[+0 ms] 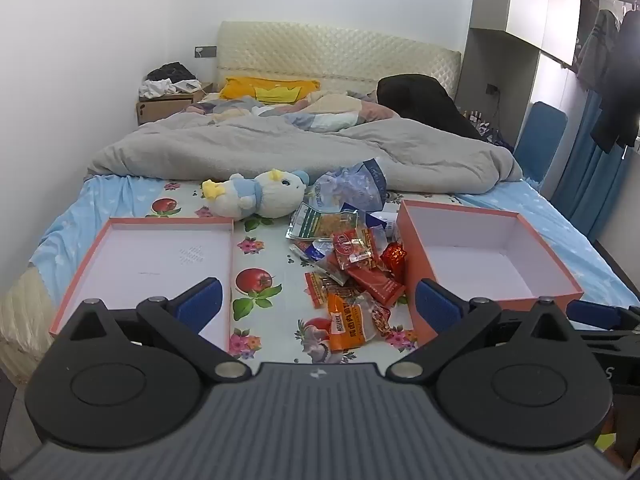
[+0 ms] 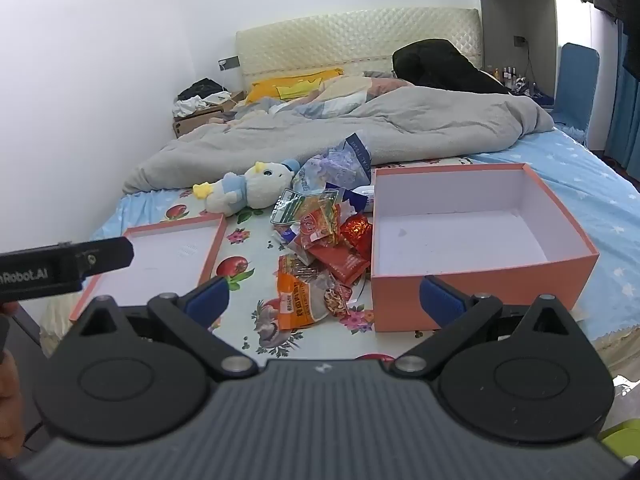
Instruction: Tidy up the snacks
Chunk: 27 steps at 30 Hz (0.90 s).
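A heap of snack packets (image 1: 348,256) (image 2: 320,248) in red, orange and clear wrappers lies on the flowered bed sheet. To its right stands a deep orange box (image 1: 556,264) (image 2: 472,280) with a white inside, empty. To its left lies the shallow orange lid (image 1: 100,264) (image 2: 212,248), also empty. My left gripper (image 1: 318,300) hangs open above the near end of the heap, nothing between its blue pads. My right gripper (image 2: 324,300) is open too, over the orange packet (image 2: 296,300) and the box's near wall. Part of the left gripper's body (image 2: 68,264) shows at the left edge.
A white and blue plush toy (image 1: 260,196) (image 2: 252,188) lies behind the snacks. A crumpled grey duvet (image 1: 280,148) covers the far half of the bed. A blue chair (image 1: 540,136) and hanging clothes stand on the right, a cardboard box (image 1: 160,104) by the wall.
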Tool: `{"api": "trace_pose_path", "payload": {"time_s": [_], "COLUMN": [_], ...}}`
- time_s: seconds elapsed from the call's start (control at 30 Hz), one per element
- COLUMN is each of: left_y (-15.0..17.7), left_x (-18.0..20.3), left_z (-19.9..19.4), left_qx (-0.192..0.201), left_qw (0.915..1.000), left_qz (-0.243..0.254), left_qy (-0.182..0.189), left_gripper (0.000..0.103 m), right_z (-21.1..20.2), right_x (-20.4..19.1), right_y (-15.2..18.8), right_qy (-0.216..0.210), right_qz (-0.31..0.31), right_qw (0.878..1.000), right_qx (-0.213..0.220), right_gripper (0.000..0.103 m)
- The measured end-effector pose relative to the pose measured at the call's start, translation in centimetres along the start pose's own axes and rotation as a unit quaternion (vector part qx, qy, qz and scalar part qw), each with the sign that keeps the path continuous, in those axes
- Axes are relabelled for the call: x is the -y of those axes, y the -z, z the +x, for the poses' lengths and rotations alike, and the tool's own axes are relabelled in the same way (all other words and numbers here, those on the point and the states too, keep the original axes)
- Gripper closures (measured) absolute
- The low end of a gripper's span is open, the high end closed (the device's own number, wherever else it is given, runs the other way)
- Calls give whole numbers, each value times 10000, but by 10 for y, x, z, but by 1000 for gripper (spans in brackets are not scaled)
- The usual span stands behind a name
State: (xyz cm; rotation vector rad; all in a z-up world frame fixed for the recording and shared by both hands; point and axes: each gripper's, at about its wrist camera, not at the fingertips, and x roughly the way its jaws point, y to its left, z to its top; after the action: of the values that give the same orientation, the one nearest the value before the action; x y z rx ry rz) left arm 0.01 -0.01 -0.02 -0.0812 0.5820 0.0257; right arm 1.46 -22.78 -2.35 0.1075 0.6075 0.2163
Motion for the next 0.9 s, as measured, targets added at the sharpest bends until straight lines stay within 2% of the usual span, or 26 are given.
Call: {"api": "trace_pose_path", "payload": {"time_s": [0.07,0.1,0.27,0.47,0.57,0.9], "left_y": [0,1,4,1,4,17], "left_x": [0,-1,1,-9,-12,-30], "left_z": [2,-1,0,7,10,35], "left_qx": [-17,117,93,-38,-63,-311], "left_qw": [10000,9999,9999,9998,9998,9990], "left_qz": [-12,-29,-47,-178,-155,-233], "left_qy": [-17,19,-36,-57,-128,-241], "left_gripper": [0,0,0,0,0,0], "right_z": [1,1,2,6,9,20], "right_x": [0,0,0,8,-2,5], "right_y": [1,1,2,3,9,22], "right_qy": [-5,-8,-45,-63,-30,-15], "right_qz": [17,22,-13,36,-10,54], "right_qw": [10000,10000,9999,9998,9997,9994], "right_qx": [-47,-62,-153,-209,-244,-333], "right_gripper": [0,0,0,0,0,0]}}
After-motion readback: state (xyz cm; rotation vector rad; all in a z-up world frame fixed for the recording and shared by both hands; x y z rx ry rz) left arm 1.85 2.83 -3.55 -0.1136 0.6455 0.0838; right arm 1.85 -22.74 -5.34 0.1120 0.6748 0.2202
